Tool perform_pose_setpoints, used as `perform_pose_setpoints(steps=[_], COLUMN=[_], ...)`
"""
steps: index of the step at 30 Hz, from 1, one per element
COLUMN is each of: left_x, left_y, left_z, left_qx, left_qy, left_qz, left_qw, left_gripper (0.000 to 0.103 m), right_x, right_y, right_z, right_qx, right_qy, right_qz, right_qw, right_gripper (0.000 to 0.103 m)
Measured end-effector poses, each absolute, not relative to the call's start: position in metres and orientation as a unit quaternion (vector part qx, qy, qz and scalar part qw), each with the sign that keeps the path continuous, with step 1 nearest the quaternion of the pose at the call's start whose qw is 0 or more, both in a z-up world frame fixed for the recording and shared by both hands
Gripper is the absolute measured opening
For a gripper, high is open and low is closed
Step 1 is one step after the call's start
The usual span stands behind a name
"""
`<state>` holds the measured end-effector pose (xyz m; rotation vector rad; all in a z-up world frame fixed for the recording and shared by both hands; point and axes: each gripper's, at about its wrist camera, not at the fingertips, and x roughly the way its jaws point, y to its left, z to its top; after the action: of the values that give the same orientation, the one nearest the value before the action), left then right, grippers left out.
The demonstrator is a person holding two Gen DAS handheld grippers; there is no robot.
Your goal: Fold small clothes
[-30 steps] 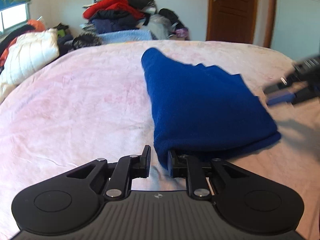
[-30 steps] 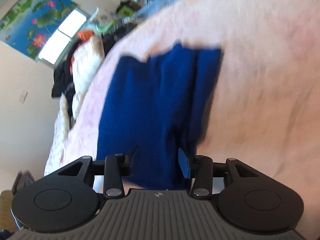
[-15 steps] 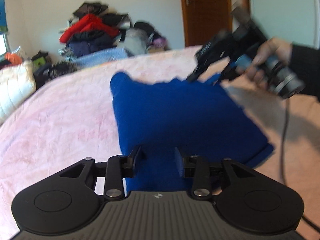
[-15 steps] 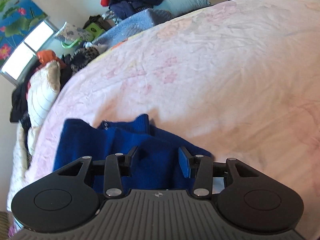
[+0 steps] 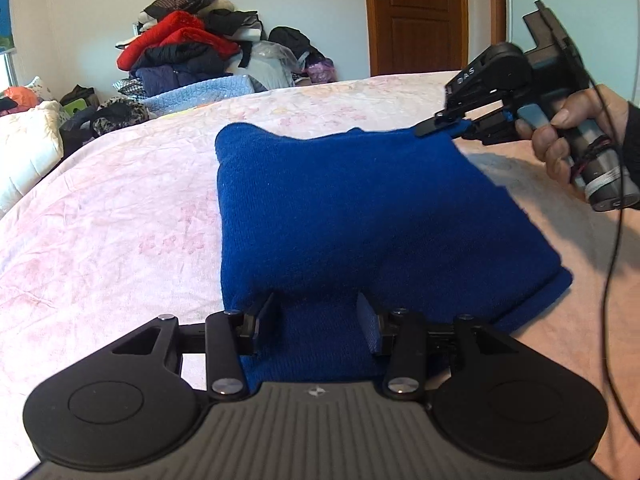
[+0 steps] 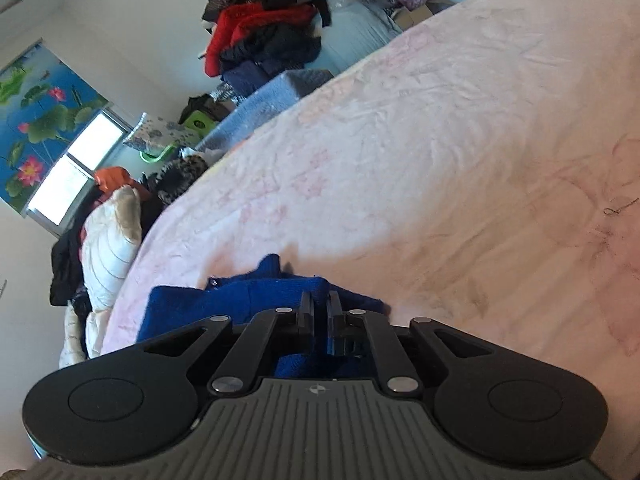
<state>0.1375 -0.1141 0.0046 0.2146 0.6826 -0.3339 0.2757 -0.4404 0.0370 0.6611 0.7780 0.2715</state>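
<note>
Nearest the left wrist camera, the left gripper had just been opening; its pads stood apart astride the near edge of the blue knit garment without pressing it. By the look of it, the garment already lay folded into a compact block on the pink bedspread, with perhaps one more fold left. At its far corner, the right gripper had just been closing, and now pinched blue cloth. Beyond rose a pile of clothes.
</note>
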Motion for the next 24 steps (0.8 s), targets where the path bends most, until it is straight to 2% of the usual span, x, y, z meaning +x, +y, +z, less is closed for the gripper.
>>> perform_pose_setpoints(steps=[1,2,5,6,8,11,13,15,17,24], left_x=[0.136,0.136,0.140,0.144,0.155,0.165,0.167,0.169,0.173,0.175], left_y=[-0.112,-0.109,-0.110,-0.114,-0.125,-0.137,-0.141,-0.142,-0.140,-0.138], left_z=[0.012,0.020,0.038,0.038,0.028,0.007,-0.002,-0.005,-0.007,-0.011], left_qx=[0.098,0.095,0.099,0.105,0.125,0.143,0.142,0.125,0.110,0.087], left_qy=[0.326,0.314,0.283,0.281,0.293,0.306,0.307,0.313,0.319,0.312], left_qz=[-0.167,-0.169,-0.173,-0.174,-0.179,-0.176,-0.175,-0.178,-0.179,-0.186], left_qw=[0.925,0.929,0.938,0.938,0.931,0.925,0.925,0.924,0.924,0.928], left_gripper=[0.045,0.045,0.062,0.063,0.063,0.064,0.067,0.069,0.070,0.075], right_x=[0.277,0.278,0.273,0.277,0.289,0.311,0.323,0.342,0.359,0.374], right_y=[-0.439,-0.438,-0.425,-0.414,-0.379,-0.310,-0.273,-0.248,-0.240,-0.236], right_z=[0.040,0.045,0.079,0.091,0.108,0.110,0.101,0.080,0.059,0.044], right_qx=[0.310,0.303,0.281,0.279,0.273,0.247,0.202,0.151,0.132,0.153], right_qy=[0.375,0.374,0.325,0.324,0.346,0.416,0.446,0.486,0.512,0.509], right_qz=[0.122,0.112,0.133,0.169,0.254,0.367,0.387,0.342,0.307,0.297], right_qw=[0.865,0.869,0.893,0.888,0.861,0.794,0.781,0.790,0.791,0.793], right_gripper=[0.028,0.030,0.033,0.035,0.051,0.054,0.052,0.046,0.002,0.001])
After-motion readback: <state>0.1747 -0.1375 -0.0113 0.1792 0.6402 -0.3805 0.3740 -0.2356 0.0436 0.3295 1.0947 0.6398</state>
